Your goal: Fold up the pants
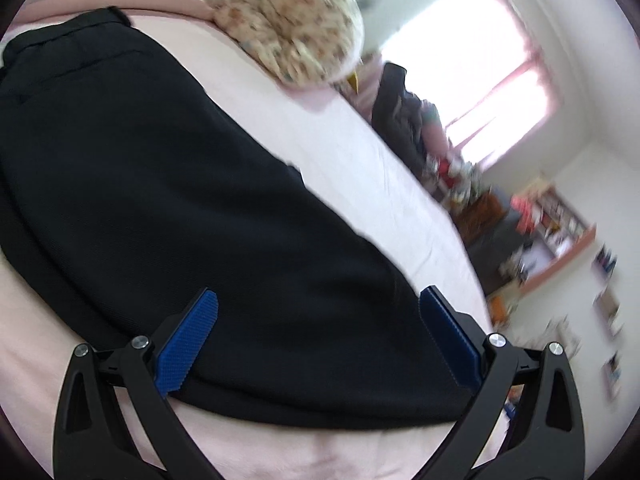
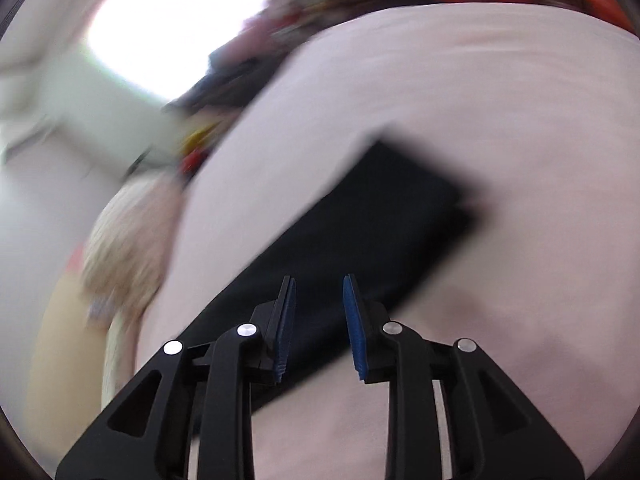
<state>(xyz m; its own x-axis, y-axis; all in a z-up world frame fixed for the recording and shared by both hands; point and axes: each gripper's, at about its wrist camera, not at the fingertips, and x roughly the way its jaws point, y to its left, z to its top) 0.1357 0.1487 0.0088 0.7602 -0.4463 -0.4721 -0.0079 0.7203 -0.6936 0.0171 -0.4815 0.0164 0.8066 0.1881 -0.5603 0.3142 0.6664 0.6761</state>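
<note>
The black pants lie flat on the pink bed sheet, waistband toward the upper left. My left gripper hovers over their near end with its blue pads wide apart and nothing gripped. In the right wrist view, which is blurred, the pants show as a long dark strip running up to the right across the sheet. My right gripper is over the strip's near part, its jaws a narrow gap apart. No cloth is pinched between the pads.
A floral pillow rests at the head of the bed, also seen as the pillow at the left. A dark clothes pile and cluttered shelves stand beyond the bed edge under a bright window.
</note>
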